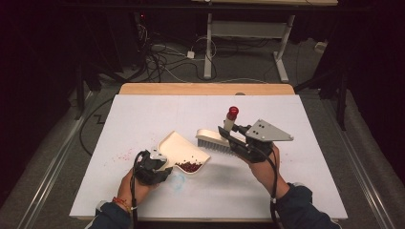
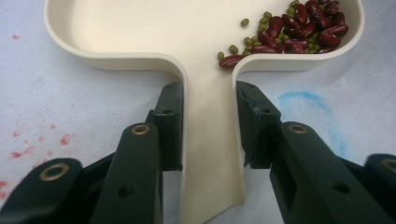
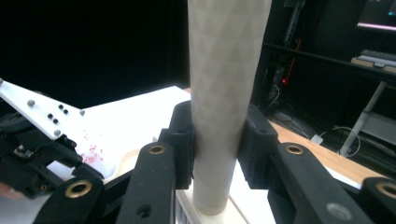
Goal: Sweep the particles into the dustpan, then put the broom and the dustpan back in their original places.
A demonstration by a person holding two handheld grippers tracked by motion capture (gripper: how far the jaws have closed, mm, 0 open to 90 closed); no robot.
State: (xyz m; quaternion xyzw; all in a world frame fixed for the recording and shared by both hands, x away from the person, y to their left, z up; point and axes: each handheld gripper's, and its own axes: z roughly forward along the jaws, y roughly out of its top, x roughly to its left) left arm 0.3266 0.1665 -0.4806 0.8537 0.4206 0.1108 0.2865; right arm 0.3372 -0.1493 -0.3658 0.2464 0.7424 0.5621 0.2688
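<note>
Evidently a sweeping job: at the left, the left gripper (image 1: 155,164) has its jaws clenched on the flat handle of a cream dustpan (image 1: 179,145), which in the left gripper view runs straight down between the two black pads, touching both. Held that way, the pan lies flat on the white table (image 1: 143,112), its open lip turned toward the brush. Inside it, heaped in the corner near the handle, lie the red kidney beans (image 2: 303,28) with a few small green beans (image 2: 233,48) among them. Faint red stains (image 1: 125,154) mark the table just left of the pan. To the right, the right gripper (image 1: 239,138) grasps the pale handle of a brush (image 1: 215,141), jaws tight on the shaft, red knob (image 1: 233,112) upward, bristles at the table just beside the pan's lip.
</note>
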